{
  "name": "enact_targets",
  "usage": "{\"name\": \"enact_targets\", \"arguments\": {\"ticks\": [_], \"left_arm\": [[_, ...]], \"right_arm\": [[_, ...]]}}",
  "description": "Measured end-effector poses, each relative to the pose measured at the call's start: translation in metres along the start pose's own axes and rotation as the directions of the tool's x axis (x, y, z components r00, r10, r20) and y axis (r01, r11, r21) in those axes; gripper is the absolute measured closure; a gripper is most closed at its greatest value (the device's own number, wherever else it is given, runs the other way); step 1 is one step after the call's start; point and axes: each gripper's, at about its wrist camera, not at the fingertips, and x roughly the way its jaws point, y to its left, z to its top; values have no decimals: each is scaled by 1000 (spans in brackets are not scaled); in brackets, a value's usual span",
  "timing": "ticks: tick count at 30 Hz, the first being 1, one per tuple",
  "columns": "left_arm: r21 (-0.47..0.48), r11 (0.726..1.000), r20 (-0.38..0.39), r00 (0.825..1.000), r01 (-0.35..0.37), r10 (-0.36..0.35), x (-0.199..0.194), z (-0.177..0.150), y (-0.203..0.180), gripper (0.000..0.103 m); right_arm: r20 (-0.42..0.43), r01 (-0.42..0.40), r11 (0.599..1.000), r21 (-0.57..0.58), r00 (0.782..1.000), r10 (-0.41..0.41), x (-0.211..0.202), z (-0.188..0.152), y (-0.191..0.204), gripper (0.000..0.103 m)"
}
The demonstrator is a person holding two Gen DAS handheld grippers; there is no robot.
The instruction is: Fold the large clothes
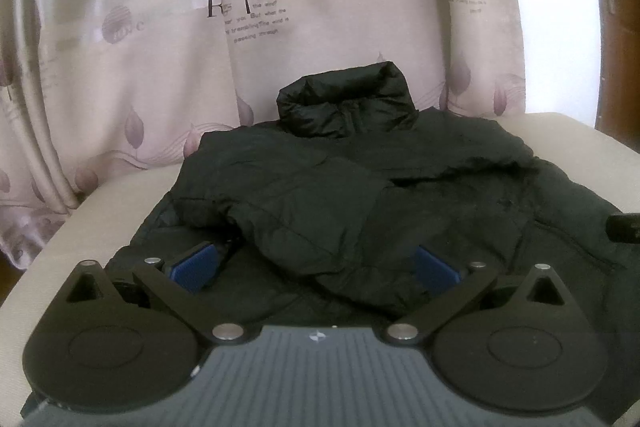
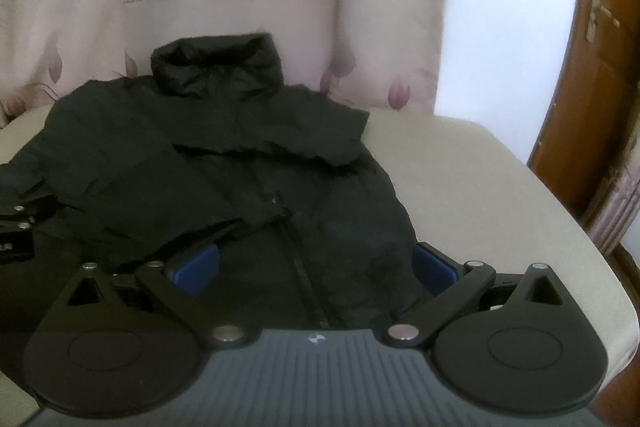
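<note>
- Jacket [image 1: 380,187]: a black padded one, lying flat on a cream cushion [image 1: 80,227], collar [image 1: 344,103] standing up at the far end near the curtain [image 1: 160,27].
- One sleeve [image 1: 288,203] is folded across the chest; in the right wrist view the zip [image 2: 298,267] runs down the front toward the camera.
- Left gripper [image 1: 316,263]: jaws spread wide, blue pads [image 1: 196,265] at either side of the near hem area, clamping nothing.
- Right gripper [image 2: 316,263]: also spread wide over the lower front, blue pads [image 2: 434,267] apart, holding nothing.
- A brown wooden door [image 2: 592,87] stands at the right.
</note>
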Motion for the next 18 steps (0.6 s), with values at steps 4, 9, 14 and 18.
{"name": "enact_targets", "arguments": {"ticks": [4, 9, 14, 18], "left_arm": [[15, 1000, 2, 1000, 0, 0, 1, -2, -1, 0], [72, 997, 28, 999, 15, -17, 0, -5, -6, 0], [165, 985, 64, 996, 44, -55, -1, -8, -20, 0], [256, 964, 88, 991, 71, -96, 1, -11, -36, 0]], "right_arm": [[-17, 2, 1000, -9, 1000, -2, 5, 1, -1, 0], [-35, 7, 1000, -10, 999, -7, 11, 1, -3, 0], [-34, 8, 1000, 8, 999, -8, 13, -3, -9, 0], [-43, -3, 998, 60, 999, 6, 14, -7, -26, 0]]}}
